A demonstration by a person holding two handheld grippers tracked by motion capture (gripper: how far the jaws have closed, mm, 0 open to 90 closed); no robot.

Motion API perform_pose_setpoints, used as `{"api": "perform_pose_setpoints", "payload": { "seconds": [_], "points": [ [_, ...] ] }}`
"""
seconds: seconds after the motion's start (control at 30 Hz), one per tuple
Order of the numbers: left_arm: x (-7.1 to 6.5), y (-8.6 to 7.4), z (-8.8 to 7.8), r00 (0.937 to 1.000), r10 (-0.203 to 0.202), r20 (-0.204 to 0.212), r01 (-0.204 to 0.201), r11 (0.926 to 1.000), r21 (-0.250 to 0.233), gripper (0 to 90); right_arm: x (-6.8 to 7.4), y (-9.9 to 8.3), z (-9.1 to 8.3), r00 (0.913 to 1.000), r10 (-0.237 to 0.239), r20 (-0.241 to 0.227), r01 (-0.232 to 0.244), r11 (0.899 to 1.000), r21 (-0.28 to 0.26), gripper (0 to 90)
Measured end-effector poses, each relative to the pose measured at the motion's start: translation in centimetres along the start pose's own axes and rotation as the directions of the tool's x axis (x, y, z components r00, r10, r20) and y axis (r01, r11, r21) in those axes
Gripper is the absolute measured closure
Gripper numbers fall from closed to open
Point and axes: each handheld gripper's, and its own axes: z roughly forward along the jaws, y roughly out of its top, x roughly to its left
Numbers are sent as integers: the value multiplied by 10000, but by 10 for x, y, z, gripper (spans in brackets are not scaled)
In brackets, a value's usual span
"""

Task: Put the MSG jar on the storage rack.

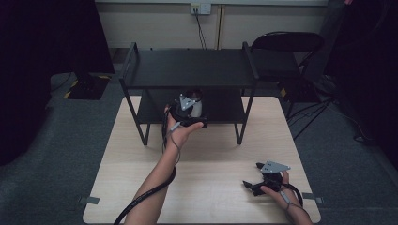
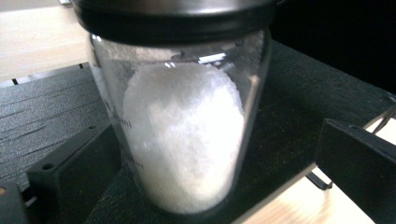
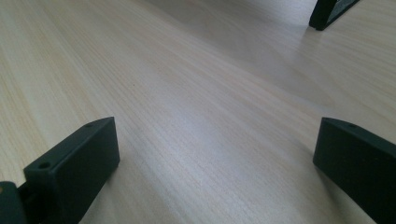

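Glass jar w/ black lid, about two-thirds full of white granular stuff (salt or sugar, can't tell which). Stands upright on lower shelf of black two-tier rack, near shelf's front edge. Faint print on glass at left side, too small to read.

Left gripper is at the jar, reaching in under rack's top tier. In left gripper view its jaws stand wide, one each side of jar. Left jaw sits just beside the glass; touching or not, can't tell. Right jaw well clear of it. Jar not pinched. Left hand wraps gripper body from below; grey three-cornered plate on top; cable trails back along forearm.

Right gripper low over light wood table, near front-right corner, well apart from rack. Jaws spread wide w/ bare tabletop between them in right gripper view. One rack foot shows at top right of that view. Right hand holds gripper from behind.

Beyond table: black chair at right rear, grey floor, wall outlet w/ cord plugged in.
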Motion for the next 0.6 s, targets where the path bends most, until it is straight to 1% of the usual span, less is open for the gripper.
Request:
{"api": "perform_pose_setpoints", "payload": {
  "seconds": [0.1,0.13,0.17,0.2,0.23,0.27,0.3,0.37,0.4,0.43,0.47,0.5,0.53,0.57,0.6],
  "points": [
    [-2,-2,-5,9996,285,-8,-285,9996,42,0,0,0,0,10000,10,-1,-10,10000,5,0],
    [-2,-2,-5,9996,285,-8,-285,9996,42,0,0,0,0,10000,10,-1,-10,10000,5,0],
    [0,-5,-9,9996,262,127,-262,9996,-42,0,0,0,0,10000,15,-2,-15,10000,9,0],
    [0,-5,-9,9996,262,127,-262,9996,-42,0,0,0,0,10000,15,-2,-15,10000,9,0],
    [1,-8,-14,9991,365,213,-363,9993,-103,0,0,0,0,10000,9,-4,-9,10000,12,0],
    [1,-8,-14,9991,365,213,-363,9993,-103,0,0,0,0,10000,9,-4,-9,10000,12,0],
    [1,-10,-18,9988,403,280,-400,9991,-128,0,0,0,0,10000,2,-4,-2,10000,12,0],
    [0,-15,-28,9988,348,335,-338,9990,-297,0,0,0,0,10000,1,-4,-1,10000,15,0],
    [-1,-18,-34,9986,380,366,-367,9988,-338,0,0,0,0,10000,4,-5,-4,10000,16,0],
    [-2,-24,-39,9983,404,421,-384,9981,-483,0,0,0,0,10000,4,-3,-4,10000,15,0],
    [-2,-24,-39,9983,404,421,-384,9981,-483,0,0,0,0,10000,4,-4,-4,10000,17,0],
    [-4,-31,-49,9966,577,589,-555,9977,-386,0,0,0,0,10000,2,-3,-2,10000,15,0],
    [-4,-31,-49,9966,577,589,-555,9977,-386,0,0,0,0,10000,2,-3,-2,10000,15,0],
    [-6,-43,-58,9957,535,763,-506,9979,-395,0,0,0,0,10000,5,-4,-5,10000,17,0],
    [-7,-48,-63,9946,544,884,-519,9982,-302,0,0,0,0,10000,3,-4,-3,10000,14,0]
  ]
}}
